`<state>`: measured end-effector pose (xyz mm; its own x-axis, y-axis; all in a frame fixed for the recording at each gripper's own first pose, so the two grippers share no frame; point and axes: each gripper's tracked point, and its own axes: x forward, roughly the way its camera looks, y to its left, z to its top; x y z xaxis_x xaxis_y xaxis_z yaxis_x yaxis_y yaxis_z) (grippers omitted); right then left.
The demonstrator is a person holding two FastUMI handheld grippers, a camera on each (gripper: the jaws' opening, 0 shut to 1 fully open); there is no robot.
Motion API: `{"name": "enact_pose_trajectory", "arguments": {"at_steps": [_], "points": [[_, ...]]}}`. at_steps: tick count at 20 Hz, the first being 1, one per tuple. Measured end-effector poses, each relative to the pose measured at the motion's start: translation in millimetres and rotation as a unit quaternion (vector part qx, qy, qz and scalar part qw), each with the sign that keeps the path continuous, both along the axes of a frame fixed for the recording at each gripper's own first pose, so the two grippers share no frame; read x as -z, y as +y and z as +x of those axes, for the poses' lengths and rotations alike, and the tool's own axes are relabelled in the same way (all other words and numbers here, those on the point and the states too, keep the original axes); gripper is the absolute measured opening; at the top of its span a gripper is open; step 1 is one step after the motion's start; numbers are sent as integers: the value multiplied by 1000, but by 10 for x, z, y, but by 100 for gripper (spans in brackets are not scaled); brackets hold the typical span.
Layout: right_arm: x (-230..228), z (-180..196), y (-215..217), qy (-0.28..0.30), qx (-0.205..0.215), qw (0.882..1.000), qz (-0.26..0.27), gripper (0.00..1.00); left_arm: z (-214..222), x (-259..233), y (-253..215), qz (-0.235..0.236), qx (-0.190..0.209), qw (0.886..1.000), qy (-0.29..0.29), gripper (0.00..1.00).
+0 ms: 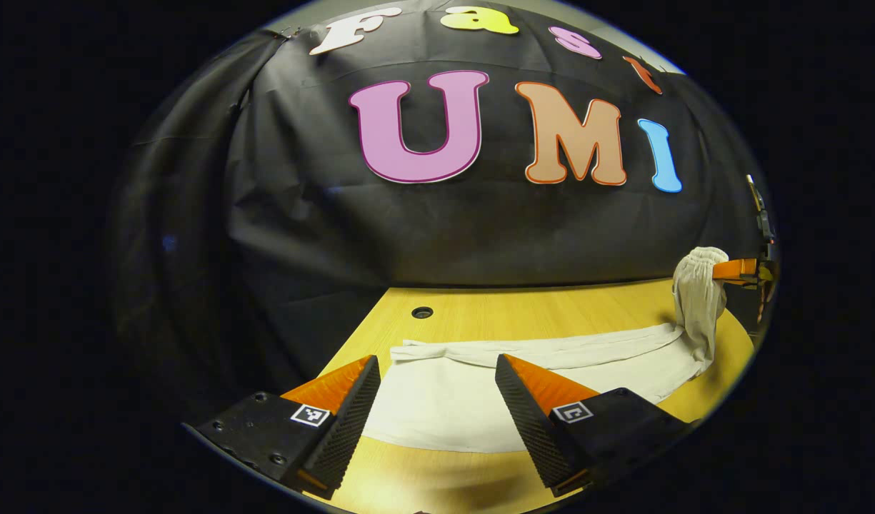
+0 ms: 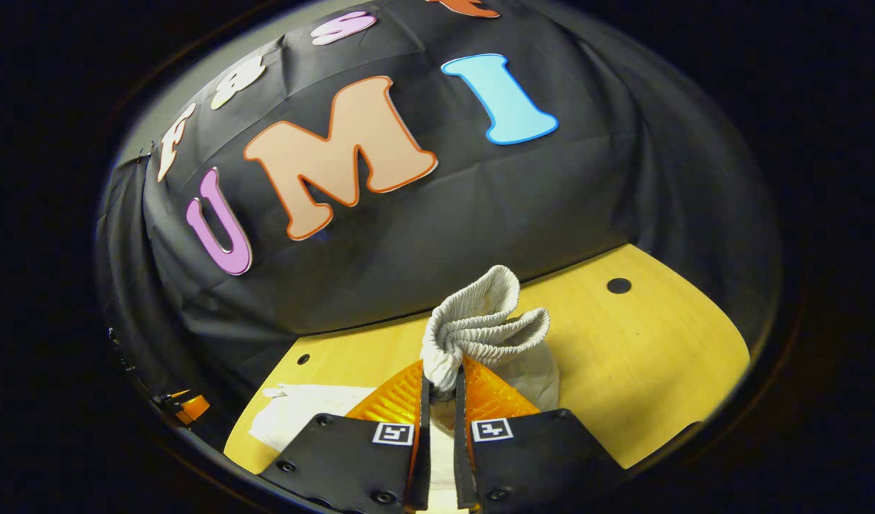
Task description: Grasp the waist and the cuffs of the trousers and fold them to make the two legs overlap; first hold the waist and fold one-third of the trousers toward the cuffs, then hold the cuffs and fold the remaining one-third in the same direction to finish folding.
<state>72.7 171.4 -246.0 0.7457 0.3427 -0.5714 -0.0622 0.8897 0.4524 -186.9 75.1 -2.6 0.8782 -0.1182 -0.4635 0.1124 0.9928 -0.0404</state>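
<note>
Off-white trousers (image 1: 444, 407) lie stretched across the yellow wooden table (image 1: 523, 314). In the left gripper view, my left gripper (image 1: 437, 364) hovers open just above the cuff end, fingers wide apart on either side of the cloth and touching nothing. Far right in that view, the right gripper (image 1: 741, 271) holds the bunched waist (image 1: 698, 285) lifted off the table, with the cloth hanging down from it. In the right gripper view, my right gripper (image 2: 443, 378) is shut on the gathered elastic waistband (image 2: 480, 321), which sticks up past the fingertips. The cuff end (image 2: 294, 414) lies flat at lower left.
The black cloth wall stands close behind the table. A round cable hole (image 1: 422, 312) sits near the back edge by the cuffs, and another hole (image 2: 618, 285) is on the waist side. Bare tabletop (image 2: 658, 371) lies to the right of the waistband.
</note>
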Motion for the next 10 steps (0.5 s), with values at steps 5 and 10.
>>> {"name": "enact_pose_trajectory", "arguments": {"at_steps": [5,10], "points": [[39,-128,681,2,-47,999,13,15,-77,58,273,6,-7,1000,6,96],[376,-425,1249,28,-101,995,6,15,-168,184,532,11,-15,1000,18,96]]}}
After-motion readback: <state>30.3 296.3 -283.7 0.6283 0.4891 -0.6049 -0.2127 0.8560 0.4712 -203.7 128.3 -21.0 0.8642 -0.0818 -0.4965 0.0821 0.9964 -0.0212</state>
